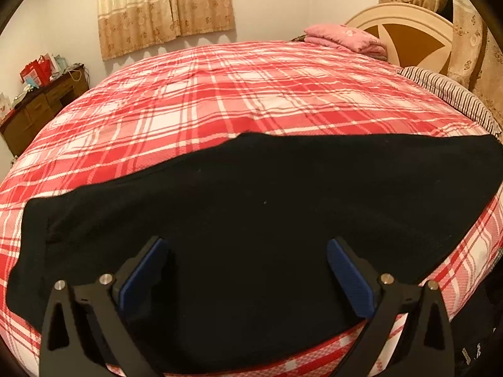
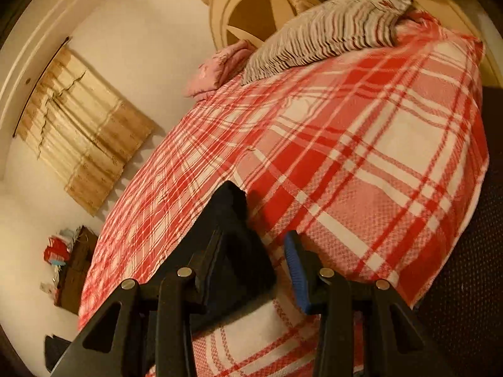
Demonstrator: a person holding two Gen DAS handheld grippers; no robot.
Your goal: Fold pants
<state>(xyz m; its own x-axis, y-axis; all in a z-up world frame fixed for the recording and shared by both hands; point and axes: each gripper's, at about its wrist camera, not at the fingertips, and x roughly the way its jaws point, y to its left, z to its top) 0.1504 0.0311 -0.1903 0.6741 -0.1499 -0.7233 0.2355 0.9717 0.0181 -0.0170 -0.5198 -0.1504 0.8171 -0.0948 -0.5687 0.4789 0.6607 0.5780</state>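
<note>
Landmark: the bed point(image 1: 220, 100), under a red plaid cover.
Pants point(image 1: 251, 207): black, spread flat across the bed's near edge, left end toward the dresser point(image 1: 41, 106), right end toward the headboard point(image 1: 408, 31).
Left gripper point(image 1: 248, 270): jaws wide apart above the pants, holding nothing.
Right gripper point(image 2: 267, 251): jaws partly open; black cloth point(image 2: 232, 235) drapes one finger; whether it is pinched, I cannot tell.
Handling: soft, light, floppy; likely best pinched at hem or waistband corners.
</note>
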